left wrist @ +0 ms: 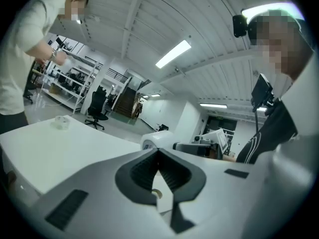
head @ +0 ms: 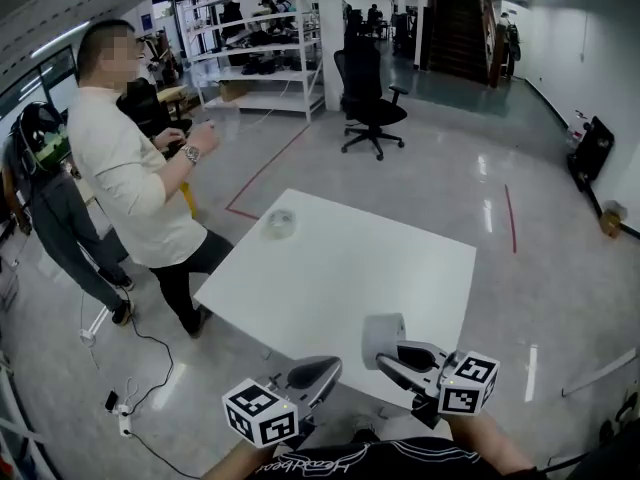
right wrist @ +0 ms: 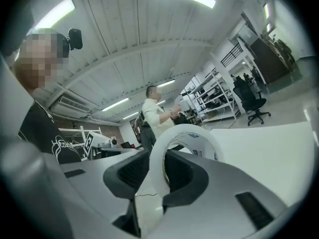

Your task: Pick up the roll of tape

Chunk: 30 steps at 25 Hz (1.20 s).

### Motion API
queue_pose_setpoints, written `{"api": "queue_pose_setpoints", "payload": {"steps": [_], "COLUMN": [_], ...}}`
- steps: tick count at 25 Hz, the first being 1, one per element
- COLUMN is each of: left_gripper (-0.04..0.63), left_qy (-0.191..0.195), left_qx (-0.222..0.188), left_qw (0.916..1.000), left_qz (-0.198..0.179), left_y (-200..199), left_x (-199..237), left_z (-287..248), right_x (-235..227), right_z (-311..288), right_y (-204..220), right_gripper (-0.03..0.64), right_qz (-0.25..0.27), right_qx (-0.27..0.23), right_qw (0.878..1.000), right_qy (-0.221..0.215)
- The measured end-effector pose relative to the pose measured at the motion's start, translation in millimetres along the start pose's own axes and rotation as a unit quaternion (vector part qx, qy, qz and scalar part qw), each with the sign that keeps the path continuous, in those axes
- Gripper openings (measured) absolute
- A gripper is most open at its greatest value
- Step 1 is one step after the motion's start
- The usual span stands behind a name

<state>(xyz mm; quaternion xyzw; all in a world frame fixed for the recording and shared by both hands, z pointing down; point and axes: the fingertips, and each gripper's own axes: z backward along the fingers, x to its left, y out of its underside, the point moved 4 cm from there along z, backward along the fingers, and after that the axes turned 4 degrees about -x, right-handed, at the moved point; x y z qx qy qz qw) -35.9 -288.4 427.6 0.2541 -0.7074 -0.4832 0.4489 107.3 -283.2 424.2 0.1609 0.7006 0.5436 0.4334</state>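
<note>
Lower centre of the head view, just above the near edge of the white counter (head: 400, 268), the roll of tape (head: 383, 334) stands upright in the right gripper (head: 392, 354), whose jaws are clamped on its white band; the roll is clear of the counter; the left gripper (head: 333, 365), jaws together on nothing, hangs just beside it at the left, the nearer spare hand should support be wanted.

On the white table (head: 400, 278) lies one small translucent object (head: 281, 223), near its far-left corner.
</note>
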Motion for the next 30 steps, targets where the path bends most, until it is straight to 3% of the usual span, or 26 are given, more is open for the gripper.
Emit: {"api": "queue_pose_setpoints", "payload": {"steps": [30], "left_gripper": [0.003], "left_qy": [0.028], "left_qx": [0.016], "left_qw": [0.9993], "left_qz": [-0.017], "left_y": [-0.4], "left_x": [-10.9], "left_z": [-9.5], "right_x": [6.4], "right_z": [10.7], "right_y": [4.2], "right_gripper": [0.100], "right_qz": [0.018], "right_qx": [0.002], "right_qw": [1.000], "right_qy": [0.016]}}
